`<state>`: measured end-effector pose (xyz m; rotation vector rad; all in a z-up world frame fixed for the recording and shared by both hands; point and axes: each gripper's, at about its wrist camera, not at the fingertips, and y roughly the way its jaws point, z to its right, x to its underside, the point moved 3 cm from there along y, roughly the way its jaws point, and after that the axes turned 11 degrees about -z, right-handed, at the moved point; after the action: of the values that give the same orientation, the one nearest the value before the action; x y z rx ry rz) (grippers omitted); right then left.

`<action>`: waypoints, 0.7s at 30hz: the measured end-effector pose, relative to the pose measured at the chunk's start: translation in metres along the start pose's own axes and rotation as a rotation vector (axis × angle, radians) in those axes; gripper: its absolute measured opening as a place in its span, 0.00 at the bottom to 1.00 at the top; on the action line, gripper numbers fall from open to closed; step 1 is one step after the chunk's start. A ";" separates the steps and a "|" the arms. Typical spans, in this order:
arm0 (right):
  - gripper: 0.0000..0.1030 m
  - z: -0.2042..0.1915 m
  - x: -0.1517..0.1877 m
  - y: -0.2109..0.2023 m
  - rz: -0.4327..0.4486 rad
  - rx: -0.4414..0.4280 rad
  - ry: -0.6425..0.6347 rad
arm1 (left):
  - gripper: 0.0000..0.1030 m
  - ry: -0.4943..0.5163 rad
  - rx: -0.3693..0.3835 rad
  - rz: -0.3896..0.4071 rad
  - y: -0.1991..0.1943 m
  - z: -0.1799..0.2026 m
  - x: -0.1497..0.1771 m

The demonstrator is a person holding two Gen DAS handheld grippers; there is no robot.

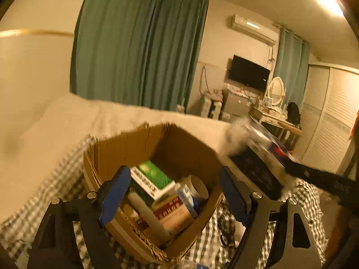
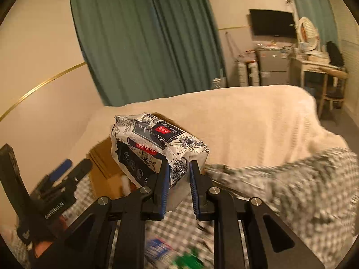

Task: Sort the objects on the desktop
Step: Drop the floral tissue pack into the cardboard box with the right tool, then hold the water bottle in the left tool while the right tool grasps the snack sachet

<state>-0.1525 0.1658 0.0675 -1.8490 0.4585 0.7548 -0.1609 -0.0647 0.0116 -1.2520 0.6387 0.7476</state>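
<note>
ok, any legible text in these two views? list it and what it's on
Embossed lettering on the black left gripper body, right wrist view: too blurred to quote with confidence.
Red label and dark script panel on the floral black-and-white tissue pack: upside down, unreadable.
Green-and-white box and red-and-tan box in the brown cardboard box: print too blurred.
Right gripper: no text.

Green curtains [image 2: 143,40], a wall television [image 2: 272,23] and a vanity mirror [image 1: 276,90].

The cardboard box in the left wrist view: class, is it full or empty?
Partly full. The cardboard box is open-topped and holds a green-and-white carton, a red-labelled carton and a white tube; its upper inside walls remain bare.
</note>
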 end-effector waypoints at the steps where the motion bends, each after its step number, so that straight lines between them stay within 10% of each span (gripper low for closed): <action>1: 0.16 -0.005 -0.003 0.008 -0.002 0.000 -0.001 | 0.80 0.006 0.023 -0.018 0.003 -0.001 0.006; 9: 0.17 -0.038 -0.025 0.069 -0.047 -0.046 -0.061 | 0.80 0.048 0.109 -0.138 0.022 -0.002 0.052; 13: 0.73 -0.040 -0.022 0.083 -0.058 -0.084 -0.001 | 0.87 0.034 0.117 -0.136 0.019 -0.005 0.052; 21: 0.73 0.004 0.032 0.037 -0.065 0.021 -0.035 | 0.96 0.125 0.131 -0.223 0.014 0.023 0.096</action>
<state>-0.1536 0.1566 0.0193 -1.8196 0.3801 0.7349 -0.1133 -0.0263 -0.0665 -1.2317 0.6271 0.4383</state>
